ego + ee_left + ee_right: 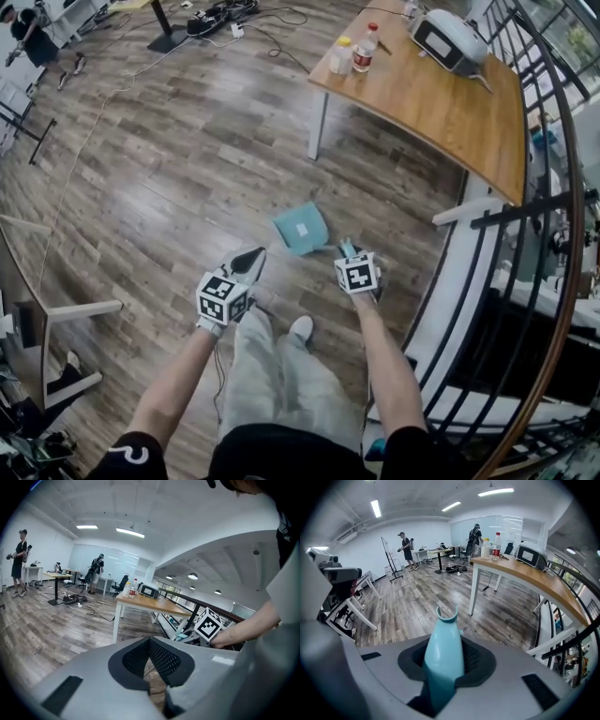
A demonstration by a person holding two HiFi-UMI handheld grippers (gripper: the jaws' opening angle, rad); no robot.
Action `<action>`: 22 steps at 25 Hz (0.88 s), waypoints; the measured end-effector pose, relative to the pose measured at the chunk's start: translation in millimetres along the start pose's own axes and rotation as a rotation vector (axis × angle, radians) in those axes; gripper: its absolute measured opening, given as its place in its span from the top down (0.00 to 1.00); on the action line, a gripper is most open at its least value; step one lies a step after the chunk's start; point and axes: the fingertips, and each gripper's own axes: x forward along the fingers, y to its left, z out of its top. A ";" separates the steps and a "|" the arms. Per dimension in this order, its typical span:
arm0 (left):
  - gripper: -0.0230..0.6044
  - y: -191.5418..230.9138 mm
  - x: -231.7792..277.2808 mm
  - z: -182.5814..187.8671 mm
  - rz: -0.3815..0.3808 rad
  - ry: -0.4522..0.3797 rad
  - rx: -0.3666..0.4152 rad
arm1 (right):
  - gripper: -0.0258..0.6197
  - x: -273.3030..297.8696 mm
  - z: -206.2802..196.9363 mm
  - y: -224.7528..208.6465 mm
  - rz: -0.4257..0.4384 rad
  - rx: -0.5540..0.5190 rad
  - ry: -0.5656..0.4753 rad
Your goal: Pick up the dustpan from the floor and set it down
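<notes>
**Desk:** What's in the foreground?

**Photographer:** The right gripper [347, 251], jaws clamped on the handle [443, 653] of a pale teal plastic dustpan [302, 228]. The handle's notched tip pokes out past the pads.

**Desk:** Which way does it lie?

**Photographer:** Slantwise. The pan is ahead and left of that gripper, low over the wood floor [169, 187]. Whether it touches the floor can't be told.

**Desk:** Room around it?

**Photographer:** Open boards to the left, a table [441, 103] ahead and a railing [562, 234] close on the right. The left gripper [248, 261] hangs alongside, jaws closed on nothing.
</notes>
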 end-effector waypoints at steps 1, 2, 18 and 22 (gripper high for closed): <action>0.97 5.2 1.4 -2.7 0.005 -0.002 -0.005 | 0.83 8.5 -2.5 1.3 -0.002 0.000 0.006; 0.97 10.5 2.7 -4.8 0.010 -0.003 -0.009 | 0.83 16.8 -4.7 2.6 -0.007 -0.003 0.012; 0.97 62.1 17.6 -46.1 0.022 0.004 -0.079 | 0.83 108.5 -29.8 20.5 -0.065 -0.073 0.073; 0.97 67.0 15.8 -58.1 0.024 0.016 -0.097 | 0.83 115.6 -38.0 25.3 -0.068 -0.073 0.104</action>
